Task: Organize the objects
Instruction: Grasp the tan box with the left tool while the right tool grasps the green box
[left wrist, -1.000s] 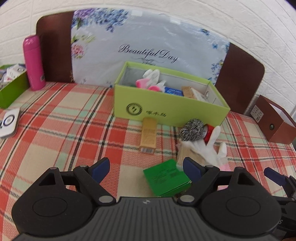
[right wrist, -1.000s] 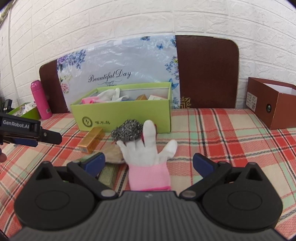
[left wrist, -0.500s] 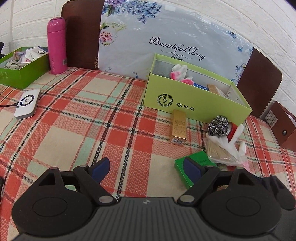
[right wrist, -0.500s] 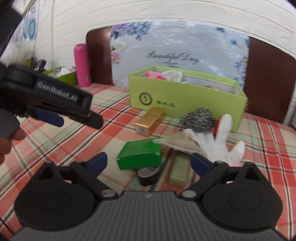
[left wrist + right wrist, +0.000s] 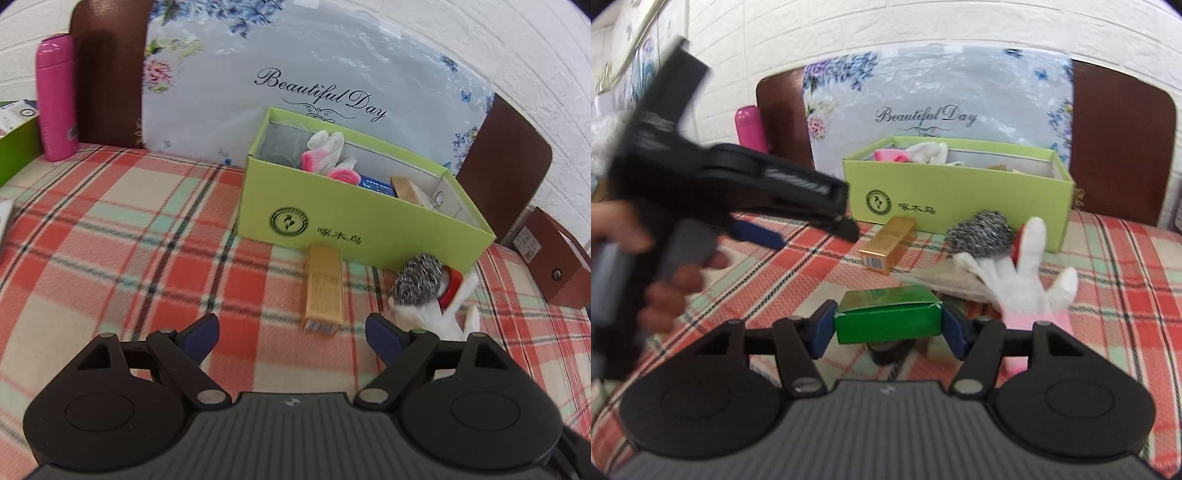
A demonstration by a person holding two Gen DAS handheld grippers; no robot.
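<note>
One lime box (image 5: 956,192), one green carton (image 5: 888,317), one gold carton (image 5: 888,245), one scourer (image 5: 979,238), one pink flask (image 5: 55,98), two grippers (image 5: 888,326) (image 5: 291,334).

— What do I have behind the clutter?
— A pink flask (image 5: 56,98) upright beside the brown headboard (image 5: 107,70), a floral "Beautiful Day" board (image 5: 317,85) leaning there, white brick wall (image 5: 886,26) above.

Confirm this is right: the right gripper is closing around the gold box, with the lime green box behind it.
Not quite. The right wrist view shows the right gripper closing around the small green box, not the gold box. The lime green box does stand behind it.
</note>
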